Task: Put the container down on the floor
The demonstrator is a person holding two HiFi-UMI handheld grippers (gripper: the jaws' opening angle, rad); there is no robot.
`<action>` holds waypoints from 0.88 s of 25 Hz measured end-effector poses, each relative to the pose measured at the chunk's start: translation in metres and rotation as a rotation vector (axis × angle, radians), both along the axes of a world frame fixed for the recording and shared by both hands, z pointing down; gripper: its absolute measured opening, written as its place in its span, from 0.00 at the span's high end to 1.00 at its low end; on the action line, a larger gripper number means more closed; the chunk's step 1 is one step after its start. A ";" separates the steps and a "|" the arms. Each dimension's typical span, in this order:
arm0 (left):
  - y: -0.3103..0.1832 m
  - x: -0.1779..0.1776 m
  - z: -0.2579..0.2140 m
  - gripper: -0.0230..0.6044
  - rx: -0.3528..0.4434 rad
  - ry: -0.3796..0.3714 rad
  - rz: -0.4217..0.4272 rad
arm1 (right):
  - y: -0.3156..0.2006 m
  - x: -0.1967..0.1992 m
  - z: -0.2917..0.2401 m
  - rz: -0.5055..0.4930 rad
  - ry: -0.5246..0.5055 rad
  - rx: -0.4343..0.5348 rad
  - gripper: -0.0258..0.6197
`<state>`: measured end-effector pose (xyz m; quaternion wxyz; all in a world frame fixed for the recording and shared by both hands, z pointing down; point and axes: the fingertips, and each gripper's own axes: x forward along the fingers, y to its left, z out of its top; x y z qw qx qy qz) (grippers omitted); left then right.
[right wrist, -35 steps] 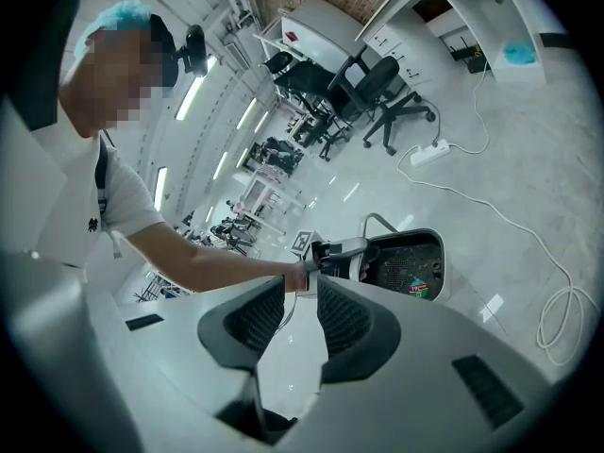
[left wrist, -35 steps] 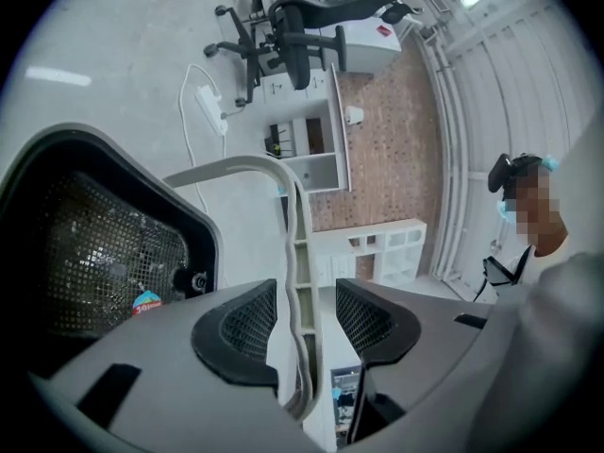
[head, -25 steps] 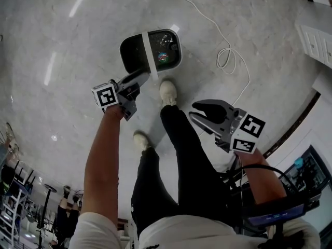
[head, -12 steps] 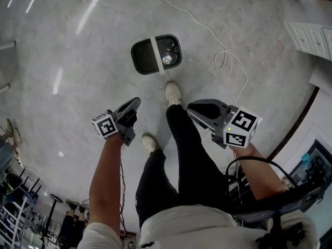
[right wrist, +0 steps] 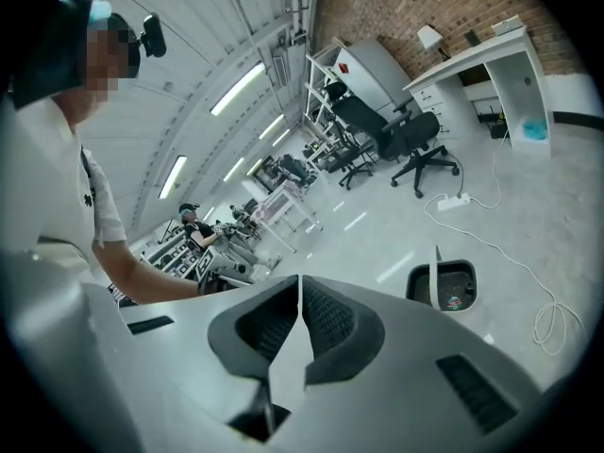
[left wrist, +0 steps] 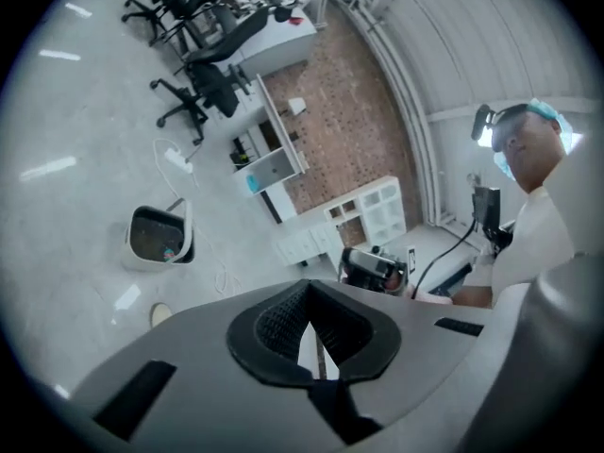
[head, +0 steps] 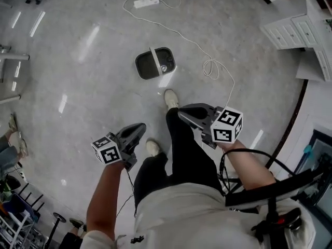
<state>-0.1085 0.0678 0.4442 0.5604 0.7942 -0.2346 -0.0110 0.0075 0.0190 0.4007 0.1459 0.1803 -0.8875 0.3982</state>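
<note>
Pale polished floor [head: 78, 82] carries the container [head: 155, 64], standing upright beside a trailing white cable [head: 206, 62] that runs from a power strip [head: 143, 2]. Left gripper [head: 139, 129] and right gripper [head: 184, 113] are both well clear of it, each with jaws closed on nothing.

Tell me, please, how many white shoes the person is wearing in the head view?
2. One white shoe is forward, nearest the white-rimmed oval plastic container on the floor; the other is further back, beside the left gripper. Neither is hidden.
</note>
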 end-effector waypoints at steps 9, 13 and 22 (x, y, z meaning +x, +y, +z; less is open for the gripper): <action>0.084 -0.003 -0.167 0.95 0.257 -0.087 0.077 | 0.082 -0.048 -0.109 -0.022 -0.056 0.113 0.93; 0.116 -0.005 -0.219 0.95 0.344 -0.110 0.046 | 0.122 -0.059 -0.152 -0.051 -0.080 0.164 0.93; 0.173 -0.025 -0.281 0.95 0.490 -0.176 0.014 | 0.189 -0.073 -0.204 -0.066 -0.084 0.240 0.93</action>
